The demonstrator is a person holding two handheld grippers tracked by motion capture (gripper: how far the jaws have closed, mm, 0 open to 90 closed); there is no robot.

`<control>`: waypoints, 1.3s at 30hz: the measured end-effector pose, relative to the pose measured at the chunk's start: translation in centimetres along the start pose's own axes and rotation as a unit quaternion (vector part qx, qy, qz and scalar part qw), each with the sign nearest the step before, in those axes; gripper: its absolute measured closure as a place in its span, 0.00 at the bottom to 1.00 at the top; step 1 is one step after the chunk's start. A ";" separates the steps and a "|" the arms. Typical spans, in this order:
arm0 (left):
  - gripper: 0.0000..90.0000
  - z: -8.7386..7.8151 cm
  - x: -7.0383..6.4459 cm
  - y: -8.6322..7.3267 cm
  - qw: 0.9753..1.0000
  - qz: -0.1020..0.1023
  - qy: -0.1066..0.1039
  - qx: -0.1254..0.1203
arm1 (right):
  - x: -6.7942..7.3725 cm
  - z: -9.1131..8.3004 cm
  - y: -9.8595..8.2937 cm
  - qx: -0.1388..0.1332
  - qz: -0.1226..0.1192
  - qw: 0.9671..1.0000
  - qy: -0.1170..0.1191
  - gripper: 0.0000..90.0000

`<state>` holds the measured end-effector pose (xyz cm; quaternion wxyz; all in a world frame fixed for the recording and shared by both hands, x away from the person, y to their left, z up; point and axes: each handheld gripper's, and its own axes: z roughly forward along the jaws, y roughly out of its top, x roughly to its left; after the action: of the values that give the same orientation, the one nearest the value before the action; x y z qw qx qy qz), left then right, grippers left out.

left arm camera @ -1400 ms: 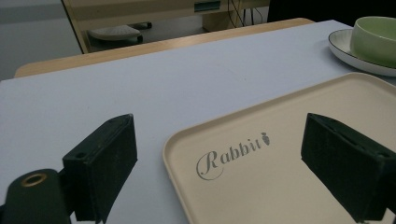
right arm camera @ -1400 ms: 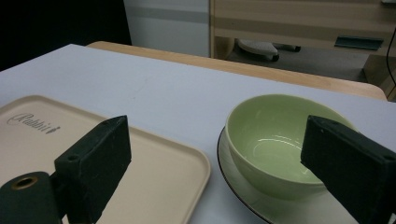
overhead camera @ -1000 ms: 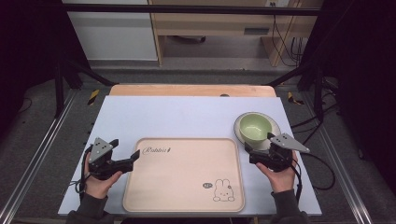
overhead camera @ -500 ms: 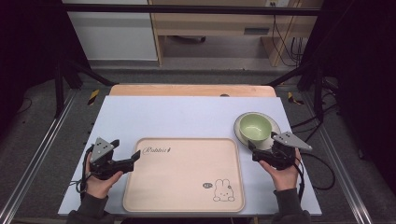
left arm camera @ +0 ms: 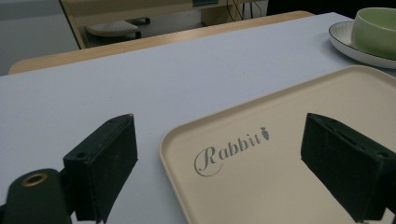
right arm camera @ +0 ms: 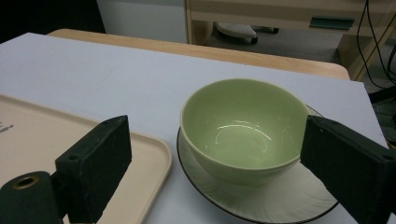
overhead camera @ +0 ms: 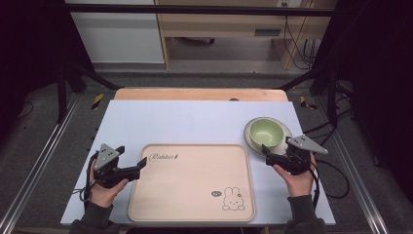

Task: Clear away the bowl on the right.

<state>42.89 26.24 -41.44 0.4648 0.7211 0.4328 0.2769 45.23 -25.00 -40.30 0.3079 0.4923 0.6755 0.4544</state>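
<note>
Right gripper [overhead camera: 276,157] jaws spread wide, empty, aimed at the green bowl [right arm camera: 245,128] sitting on its plate [right arm camera: 280,198], just right of the tray [overhead camera: 190,204] on the surface [overhead camera: 195,122]. Left gripper [overhead camera: 136,168] also wide, empty, at the tray's left corner. Nothing grasped yet; bowl pickup looks ahead. Count: one bowl, one plate, one tray, two grippers.

Pale blue mat [overhead camera: 195,122] covering wooden table [overhead camera: 195,94]; wooden shelf unit [overhead camera: 219,22] at 12 o'clock; cables [overhead camera: 291,44] at 1 o'clock.
</note>
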 end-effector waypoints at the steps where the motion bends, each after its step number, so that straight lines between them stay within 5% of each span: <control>1: 0.12 0.0 0.0 0.0 1.000 0.000 0.000 0.000 | 0.0 0.1 0.0 0.001 0.000 1.000 -0.002 0.10; 39: 0.12 0.5 -0.2 -0.3 1.000 0.006 0.000 0.013 | -2.8 3.1 0.6 0.052 0.017 0.997 -0.053 0.17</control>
<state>43.06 25.91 -41.96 0.4535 0.7296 0.4321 0.2744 49.08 -26.64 -41.07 0.3098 0.5422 0.6724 0.3974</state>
